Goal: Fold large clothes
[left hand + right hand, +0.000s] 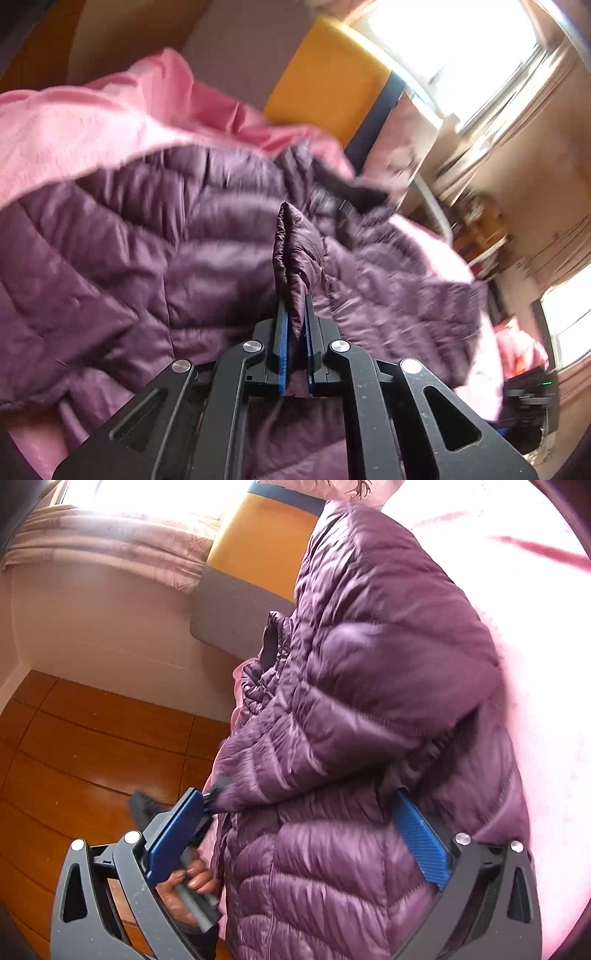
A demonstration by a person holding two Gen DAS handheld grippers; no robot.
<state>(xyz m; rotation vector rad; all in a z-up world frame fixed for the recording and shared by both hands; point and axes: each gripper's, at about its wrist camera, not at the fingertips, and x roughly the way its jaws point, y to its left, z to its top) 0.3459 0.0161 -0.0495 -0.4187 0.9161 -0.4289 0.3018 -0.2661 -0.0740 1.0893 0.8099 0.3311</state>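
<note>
1. I see a bedroom: bright windows (454, 48) with pale patterned curtains (110, 542), cream walls, and a glossy wooden floor (85, 746) left of the bed in my right wrist view.
2. The work surface is a bed under a pink sheet (74, 122), which runs far and right, washed out by glare in the right wrist view (535, 664).
3. An orange and grey headboard panel (325, 88) stands at the far end, beside the window.
4. The purple quilted down jacket (155, 236) lies spread across the pink sheet; in the right wrist view (369, 701) its near-left side hangs over the bed's left edge, above the floor.
5. Cluttered shelves (480, 236), blurred, crowd the far right; a dark device with a green light (532, 391) sits near right. Open room lies over the floor to the left.
6. My left gripper (295, 317) is clamped on a pinched fold of the jacket, which stands up between the blue pads (282, 332).
7. My right gripper (306, 830) stands wide apart, its blue pads (421, 845) straddling the jacket without pressing it.
8. A hand (188, 886) grips a grey handle near the left pad.
</note>
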